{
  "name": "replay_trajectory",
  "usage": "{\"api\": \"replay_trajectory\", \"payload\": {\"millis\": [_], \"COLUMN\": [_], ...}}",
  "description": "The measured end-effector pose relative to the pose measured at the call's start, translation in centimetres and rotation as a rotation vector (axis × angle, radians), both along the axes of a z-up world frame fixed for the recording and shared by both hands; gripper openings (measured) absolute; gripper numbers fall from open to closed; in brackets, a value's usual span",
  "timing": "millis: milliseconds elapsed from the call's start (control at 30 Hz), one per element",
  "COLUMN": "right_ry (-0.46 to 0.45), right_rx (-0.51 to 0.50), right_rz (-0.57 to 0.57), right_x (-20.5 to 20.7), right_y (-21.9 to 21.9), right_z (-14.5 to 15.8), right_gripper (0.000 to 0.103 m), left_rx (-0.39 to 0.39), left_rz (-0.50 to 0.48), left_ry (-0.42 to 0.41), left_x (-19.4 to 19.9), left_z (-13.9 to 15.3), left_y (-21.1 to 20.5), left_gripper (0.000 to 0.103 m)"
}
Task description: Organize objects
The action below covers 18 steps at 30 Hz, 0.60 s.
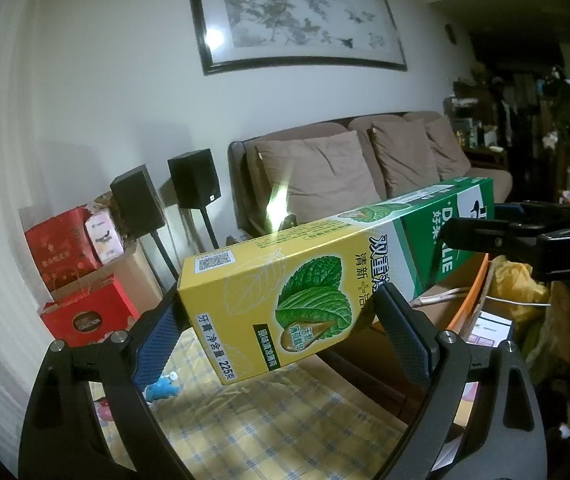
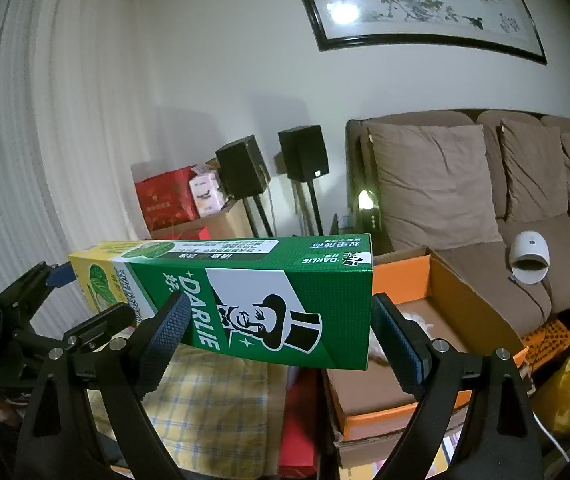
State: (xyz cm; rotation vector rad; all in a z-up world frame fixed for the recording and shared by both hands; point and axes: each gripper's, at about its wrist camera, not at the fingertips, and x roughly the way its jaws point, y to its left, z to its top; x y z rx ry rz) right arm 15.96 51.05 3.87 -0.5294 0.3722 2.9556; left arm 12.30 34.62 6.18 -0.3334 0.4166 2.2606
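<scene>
your left gripper (image 1: 281,328) has its jaws spread wide around the yellow end of the toothpaste box (image 1: 325,272), and the blue pads sit against its two sides, so it looks pinched there across the wide face. your right gripper (image 2: 277,332) does the same at the green end of the toothpaste box (image 2: 245,300), one pad on each side. whether each pair presses hard or only touches, i cannot tell for certain, but nothing else carries the box.

the box hangs in the air between your two hands, above the checked yellow cloth (image 1: 269,420), not resting on it. its long axis runs from one gripper to the other, roughly level, with the green end tilted a little up in the left view. so each hand is at its own end, and neither is nearer the middle.

the likely place for it is the orange cardboard box (image 2: 405,276), which lies just beyond and to the right of the green end, open at the top. your right hand is the nearer one. my guess is that the carton must travel end first toward that side, and the orange box's near wall is what stands in the way, so the green end has to clear it.

further out, a brown sofa (image 2: 465,200) with cushions stands behind, a white round device (image 2: 531,256) lies on its seat, and two black speakers (image 2: 277,164) and red gift boxes (image 2: 165,196) stand by the wall.
</scene>
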Motion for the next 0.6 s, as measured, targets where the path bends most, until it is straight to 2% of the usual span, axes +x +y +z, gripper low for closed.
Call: {"api": "replay_trajectory", "payload": {"millis": [600], "right_ry": [-0.007], "right_rx": [-0.005], "right_rz": [-0.021], "right_x": [0.34], "right_y": [0.34], "right_z": [-0.02], "right_gripper": [0.092], "left_rx": [-0.001], "left_rz": [-0.018], "left_ry": [-0.011], "left_x": [-0.26], "left_z": [-0.15], "left_y": [1.01], "left_gripper": [0.092]}}
